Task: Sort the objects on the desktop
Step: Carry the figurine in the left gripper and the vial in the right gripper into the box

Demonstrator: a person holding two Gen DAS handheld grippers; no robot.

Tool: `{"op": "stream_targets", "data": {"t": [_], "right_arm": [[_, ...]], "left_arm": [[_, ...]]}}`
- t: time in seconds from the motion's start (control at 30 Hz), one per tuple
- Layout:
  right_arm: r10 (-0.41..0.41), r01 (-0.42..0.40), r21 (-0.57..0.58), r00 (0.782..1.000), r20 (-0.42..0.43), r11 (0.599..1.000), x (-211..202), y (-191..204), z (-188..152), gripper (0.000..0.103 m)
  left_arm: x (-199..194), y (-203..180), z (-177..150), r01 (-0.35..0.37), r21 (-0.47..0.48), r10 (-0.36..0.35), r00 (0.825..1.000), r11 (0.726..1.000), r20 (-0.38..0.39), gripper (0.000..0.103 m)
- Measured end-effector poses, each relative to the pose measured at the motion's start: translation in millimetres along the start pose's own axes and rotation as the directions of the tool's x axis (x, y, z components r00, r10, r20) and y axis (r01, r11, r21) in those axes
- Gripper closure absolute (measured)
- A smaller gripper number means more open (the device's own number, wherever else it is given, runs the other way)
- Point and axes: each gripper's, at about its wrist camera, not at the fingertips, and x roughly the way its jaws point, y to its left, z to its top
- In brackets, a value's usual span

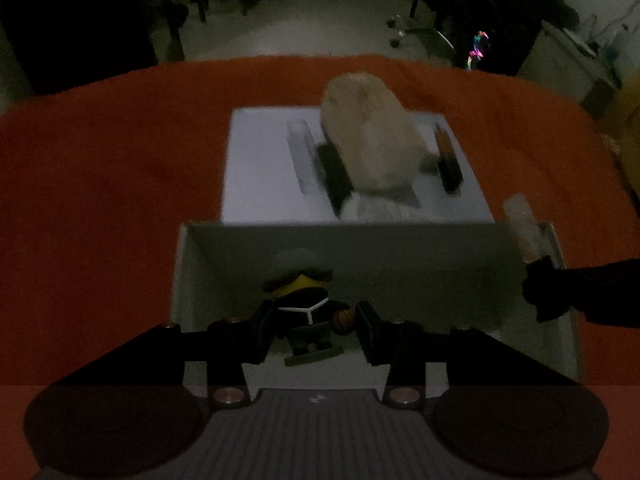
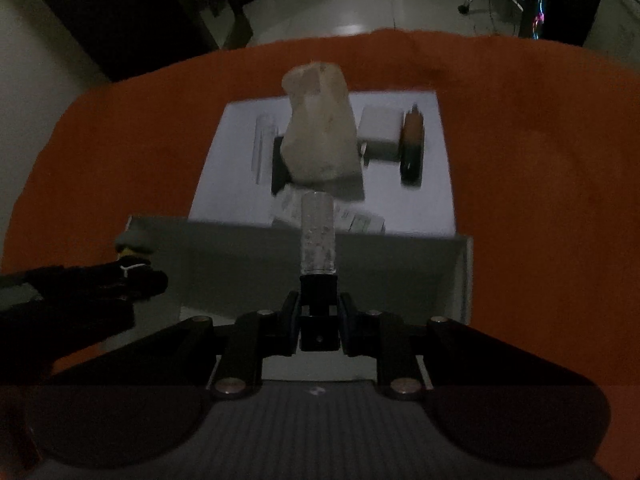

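Left gripper (image 1: 308,330) is clamped on a small toy figure (image 1: 306,304) with yellow beak and basketball, hanging inside the open white box (image 1: 400,256), low near its floor. Right gripper (image 2: 319,320) is clamped on the black base of a clear tube (image 2: 318,236), tube pointing forward above the same box. Behind it on the orange cloth (image 1: 100,180): white sheet (image 1: 260,168) with a cream lump (image 1: 372,140), dark bottle (image 2: 413,144), white block (image 2: 380,130).

Judgement: lower each piece until it rests before letting go; keep the two grippers well apart; lay the tube flat so it can't roll out.
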Motion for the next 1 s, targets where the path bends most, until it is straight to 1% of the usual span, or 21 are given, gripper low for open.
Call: {"op": "stream_targets", "data": {"t": [0.13, 0.2, 0.3, 0.43, 0.6, 0.7, 0.87, 0.93, 1.0], "right_arm": [[-0.010, 0.011, 0.029, 1.000, -0.016, 1.000, 15.3, -0.1, -11.4, 0.082], [-0.010, 0.011, 0.046, 1.000, -0.013, 0.999, 23.1, -1.0, -15.7, 0.082], [-0.031, 0.032, 0.052, 0.999, -0.008, 0.998, 37.2, -0.8, -20.7, 0.082], [-0.043, 0.045, 0.052, 0.998, -0.038, 0.998, 61.1, -2.9, -24.3, 0.082], [-0.051, 0.055, 0.051, 0.996, -0.068, 0.997, 86.9, -4.3, -28.8, 0.082], [-0.059, 0.063, 0.056, 0.996, -0.067, 0.996, 97.8, -6.0, -28.9, 0.082], [-0.081, 0.083, 0.075, 0.996, -0.029, 0.994, 111.0, -10.9, -26.9, 0.082], [-0.072, 0.076, 0.097, 0.996, -0.043, 0.992, 116.7, -14.6, -27.0, 0.082], [-0.076, 0.080, 0.093, 0.996, -0.052, 0.992, 120.3, -15.5, -27.8, 0.082]], "left_arm": [[13.1, -9.5, -15.5, -0.009, 0.025, 0.009, 1.000, 1.000, -0.010, 0.065], [21.3, -10.7, -21.9, -0.012, 0.028, 0.012, 1.000, 1.000, -0.014, 0.065], [33.5, -9.5, -27.0, -0.015, 0.030, 0.016, 1.000, 0.999, -0.025, 0.065], [50.0, -7.3, -32.3, -0.020, 0.035, 0.022, 0.999, 0.999, -0.040, 0.065], [69.0, -6.2, -33.6, -0.034, 0.037, 0.036, 0.998, 0.999, -0.059, 0.065], [79.1, -5.5, -34.4, -0.028, 0.030, 0.030, 0.997, 0.999, -0.074, 0.065], [92.5, -4.1, -35.9, -0.035, 0.029, 0.037, 0.996, 0.999, -0.086, 0.065], [95.7, -2.1, -36.0, -0.034, 0.024, 0.036, 0.995, 0.999, -0.090, 0.065], [98.6, -0.4, -36.1, -0.035, 0.022, 0.037, 0.995, 0.999, -0.091, 0.065]]}}
